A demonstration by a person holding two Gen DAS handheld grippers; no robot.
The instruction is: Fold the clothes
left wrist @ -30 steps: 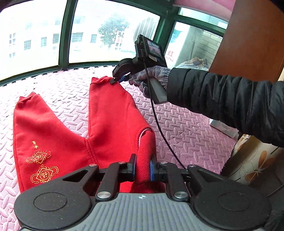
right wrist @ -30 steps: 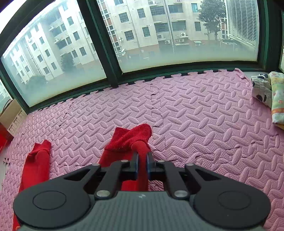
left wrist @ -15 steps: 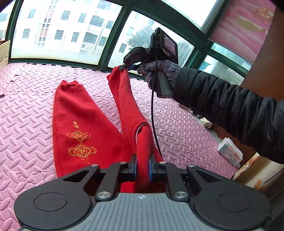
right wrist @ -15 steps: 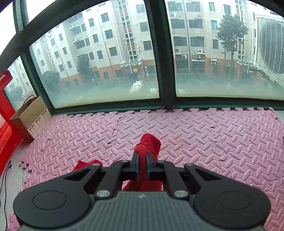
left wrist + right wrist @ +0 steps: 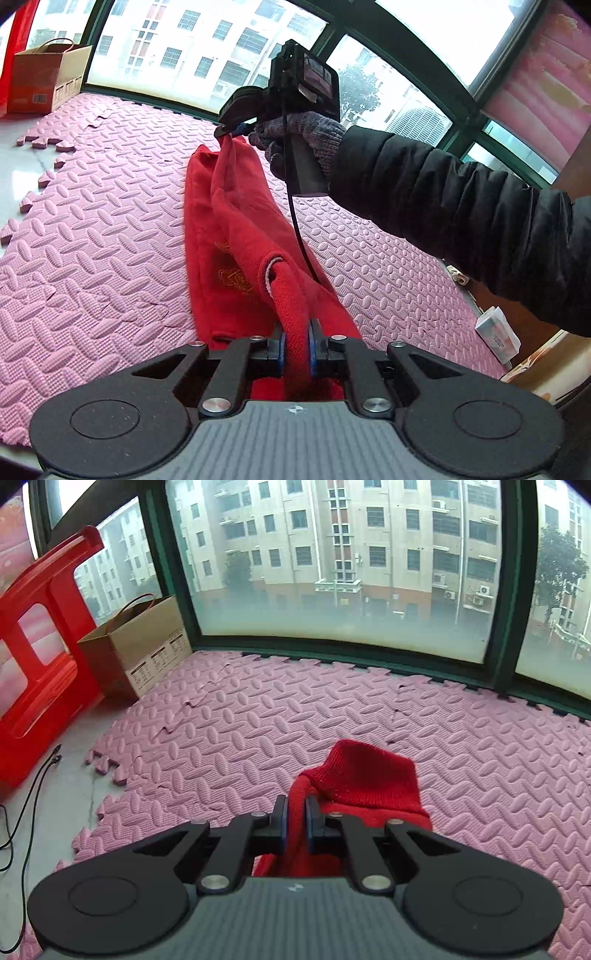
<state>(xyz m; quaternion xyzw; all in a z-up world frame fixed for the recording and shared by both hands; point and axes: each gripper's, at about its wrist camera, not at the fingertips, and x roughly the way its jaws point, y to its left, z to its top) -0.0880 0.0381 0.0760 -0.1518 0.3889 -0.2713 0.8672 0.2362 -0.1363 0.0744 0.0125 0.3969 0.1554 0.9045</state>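
The red trousers (image 5: 236, 236) are a soft fleece knit with a gold embroidered emblem on one leg and ribbed cuffs. They lie lengthwise on the pink foam mat (image 5: 92, 236), one leg flat and the other lifted above it, stretched between the two grippers. The left gripper (image 5: 295, 345) is clamped on a thick ribbed band of the cloth, the fabric pinched between its blue-lined pads. The right gripper (image 5: 227, 131), held by a hand in a grey knitted glove (image 5: 306, 136) with a black padded sleeve (image 5: 461, 210) behind it, is pinched on the far cuff end; in its own camera the ribbed red cuff (image 5: 362, 775) bulges out past its closed fingers. The mat is made of interlocking tiles with a raised oval tread pattern and toothed edges. Past the mat's far left corner a brown cardboard box (image 5: 136, 642) with a carrying handle stands beside a red plastic stool (image 5: 40, 646) on bare pale floor, below dark green window frames.
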